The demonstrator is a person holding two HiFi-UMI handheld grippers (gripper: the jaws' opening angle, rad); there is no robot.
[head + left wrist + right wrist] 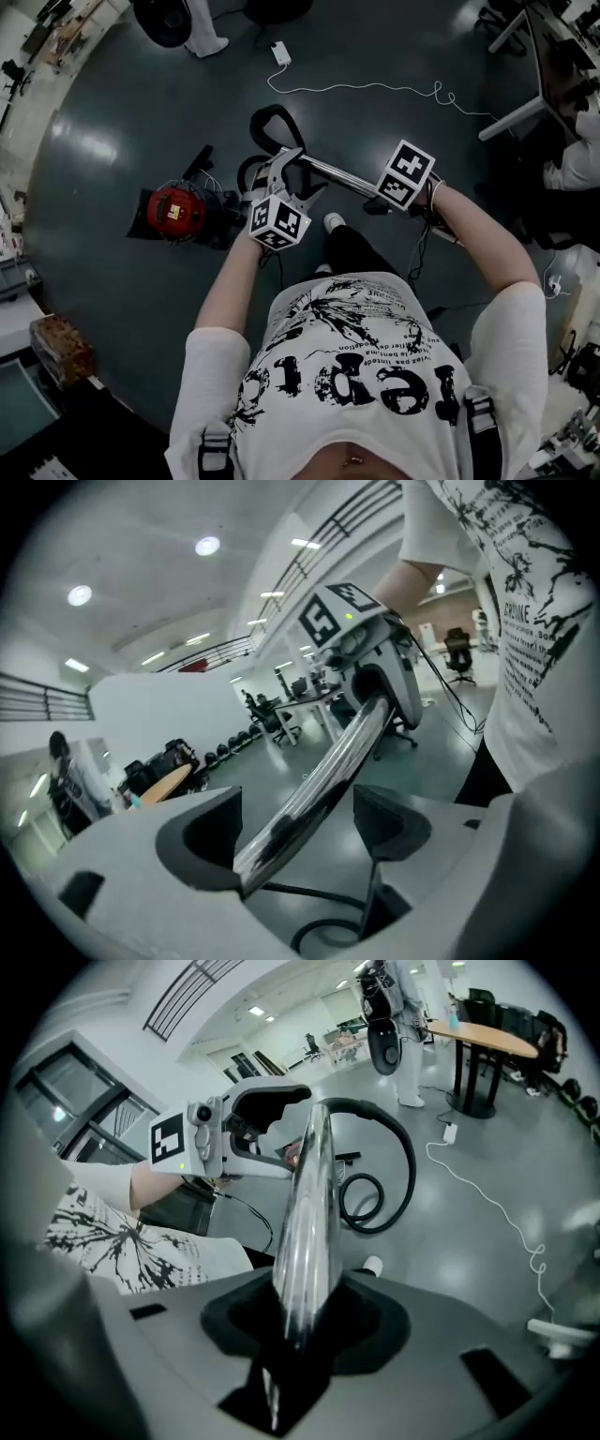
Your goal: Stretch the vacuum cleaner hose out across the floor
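The vacuum's chrome tube is held off the floor in front of me. My right gripper is shut on it; in the right gripper view the tube runs up out of the closed pads of that gripper. My left gripper stands open around the tube's far end. In the left gripper view, that gripper has the tube lying slantwise between wide-apart jaws, close to the left pad. The black hose curls in loops on the floor beyond, and the red vacuum cleaner sits to the left.
A white cable with its adapter trails over the dark floor ahead. Desks and a seated person are at the right. A standing person and a wooden table are farther off. A box stands at the left.
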